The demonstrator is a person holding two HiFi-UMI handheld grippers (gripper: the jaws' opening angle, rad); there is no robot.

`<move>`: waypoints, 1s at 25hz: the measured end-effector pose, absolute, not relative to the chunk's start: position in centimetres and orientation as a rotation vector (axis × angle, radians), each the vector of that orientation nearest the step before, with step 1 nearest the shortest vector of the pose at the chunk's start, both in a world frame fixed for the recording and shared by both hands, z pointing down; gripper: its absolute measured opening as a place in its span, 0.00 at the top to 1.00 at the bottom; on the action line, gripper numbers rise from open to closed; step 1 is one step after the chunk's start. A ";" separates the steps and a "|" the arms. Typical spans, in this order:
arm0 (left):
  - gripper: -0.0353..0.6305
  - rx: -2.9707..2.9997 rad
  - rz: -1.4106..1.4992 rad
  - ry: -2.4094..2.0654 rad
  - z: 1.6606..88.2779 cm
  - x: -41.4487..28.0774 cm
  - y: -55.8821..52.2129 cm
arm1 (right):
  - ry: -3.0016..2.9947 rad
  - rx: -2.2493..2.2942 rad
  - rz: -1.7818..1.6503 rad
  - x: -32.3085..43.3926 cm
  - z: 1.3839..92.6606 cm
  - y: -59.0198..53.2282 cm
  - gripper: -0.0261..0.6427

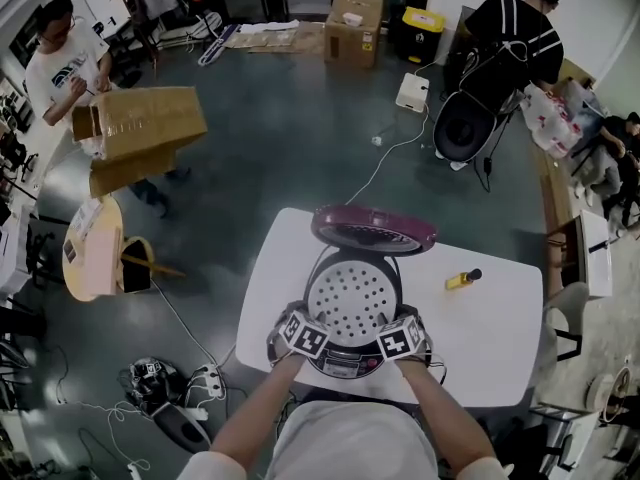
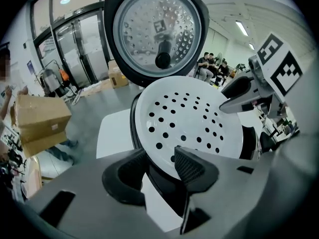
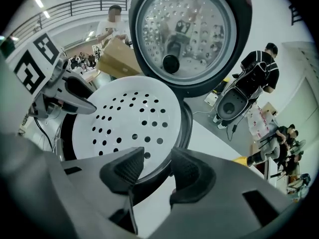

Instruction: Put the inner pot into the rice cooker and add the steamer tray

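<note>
No text, brand or number was legible; labels on the brown cardboard box (image 1: 352, 23) were too small (blurred print only).

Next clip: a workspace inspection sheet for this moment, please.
Surface: white table on a grey floor.
Job's things: rice cooker with its lid up; steamer tray sits in its mouth; inner pot not visible under the tray.
Clutter: one yellow tool on the table.
Grippers: left tongs and right tongs are open, each straddling the tray's rim, pads not pressing.
Cables: white cable across the floor; power strip with leads beside the table.
Surroundings: cardboard boxes; people standing about.
</note>
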State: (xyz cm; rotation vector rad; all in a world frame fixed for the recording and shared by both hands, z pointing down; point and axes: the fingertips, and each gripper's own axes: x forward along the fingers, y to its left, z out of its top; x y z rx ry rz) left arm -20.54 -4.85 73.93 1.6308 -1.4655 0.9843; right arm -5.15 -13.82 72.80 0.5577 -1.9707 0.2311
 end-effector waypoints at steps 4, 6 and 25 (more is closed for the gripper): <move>0.64 1.638 1.050 -1.473 74.2 -20.4 -4.8 | -1.941 0.565 0.172 -5.0 73.4 -13.8 0.67; 0.62 1.644 1.092 -1.485 74.3 -20.3 -4.9 | -1.923 0.566 0.134 -4.7 73.6 -13.8 0.66; 0.57 1.728 1.001 -1.531 72.7 -20.9 -4.6 | -1.989 0.636 0.109 -4.6 72.2 -14.0 0.56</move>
